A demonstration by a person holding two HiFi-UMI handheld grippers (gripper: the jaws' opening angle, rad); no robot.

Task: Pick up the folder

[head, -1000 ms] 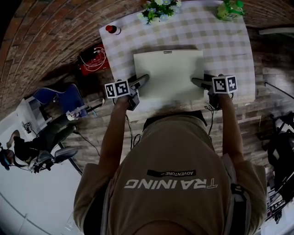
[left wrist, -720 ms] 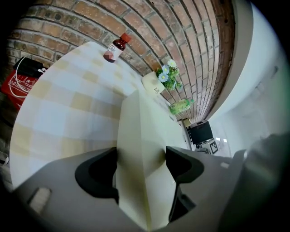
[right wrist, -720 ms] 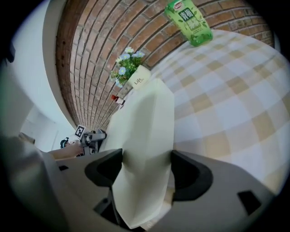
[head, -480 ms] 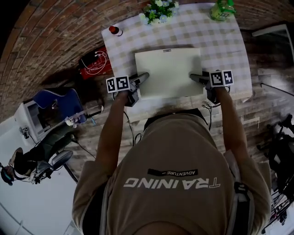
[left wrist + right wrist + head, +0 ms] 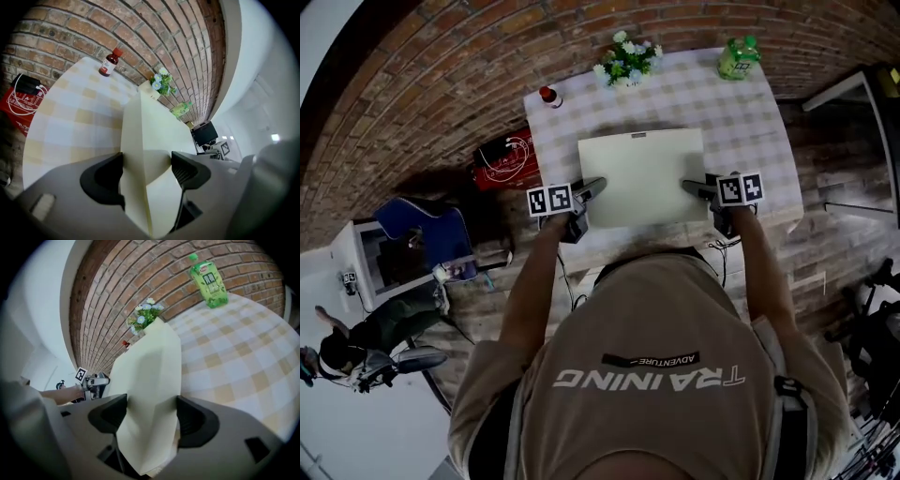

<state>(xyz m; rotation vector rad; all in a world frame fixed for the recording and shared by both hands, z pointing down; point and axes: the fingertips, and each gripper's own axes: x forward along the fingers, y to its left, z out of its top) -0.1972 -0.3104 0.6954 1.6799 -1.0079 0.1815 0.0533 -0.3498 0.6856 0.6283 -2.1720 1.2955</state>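
Observation:
A cream folder (image 5: 642,173) is held flat over the checked table (image 5: 750,131), gripped at both near corners. My left gripper (image 5: 589,187) is shut on its left edge, and my right gripper (image 5: 694,186) is shut on its right edge. In the left gripper view the folder (image 5: 140,126) runs away edge-on from between the jaws of the left gripper (image 5: 146,161), with the tablecloth below it. In the right gripper view the folder (image 5: 150,366) fills the gap in the right gripper (image 5: 151,411), and the other gripper shows at its far end.
At the table's far edge stand a pot of flowers (image 5: 625,58), a green bottle (image 5: 733,58) and a small red-capped bottle (image 5: 548,96). A red box (image 5: 506,159) and a blue chair (image 5: 417,217) sit on the floor to the left. A brick wall lies behind.
Both grippers keep their hold on the folder. The head view has pulled back, so the table and folder look smaller and lower in the frame; the grippers sit slightly closer together.

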